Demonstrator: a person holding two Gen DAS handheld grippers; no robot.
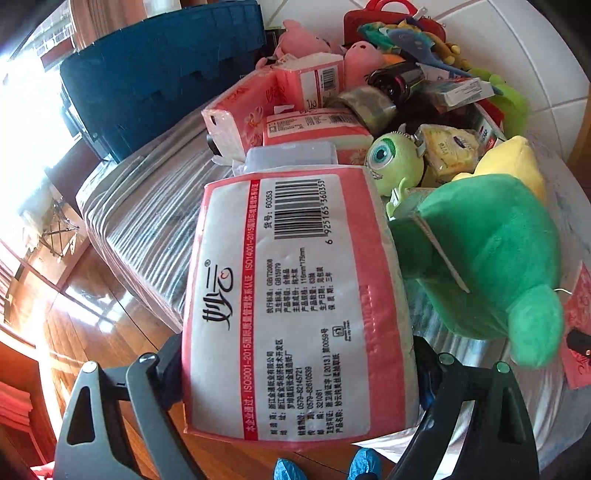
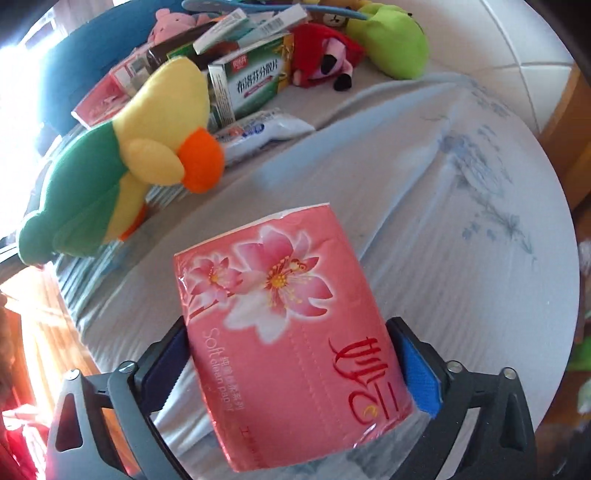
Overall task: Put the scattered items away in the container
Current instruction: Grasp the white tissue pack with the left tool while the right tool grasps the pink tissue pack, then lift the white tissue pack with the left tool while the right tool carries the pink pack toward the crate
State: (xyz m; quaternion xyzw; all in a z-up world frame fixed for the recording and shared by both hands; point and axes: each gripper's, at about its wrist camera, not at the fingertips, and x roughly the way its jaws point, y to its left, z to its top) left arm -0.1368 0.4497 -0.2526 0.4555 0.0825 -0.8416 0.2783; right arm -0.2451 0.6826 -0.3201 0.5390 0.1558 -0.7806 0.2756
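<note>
My left gripper is shut on a pink tissue pack, label side up, held above the bed edge. My right gripper is shut on another pink flowered tissue pack, held over the bed cover. A dark blue crate stands at the far left beyond the bed. A green and yellow plush bird lies just right of the left pack; it also shows in the right wrist view. More tissue packs lie in a heap ahead.
The heap holds a one-eyed green plush, pink plush toys, a dark bottle, a red bag, a medicine box, a toothpaste tube, a red plush and a green plush. Wooden floor lies left.
</note>
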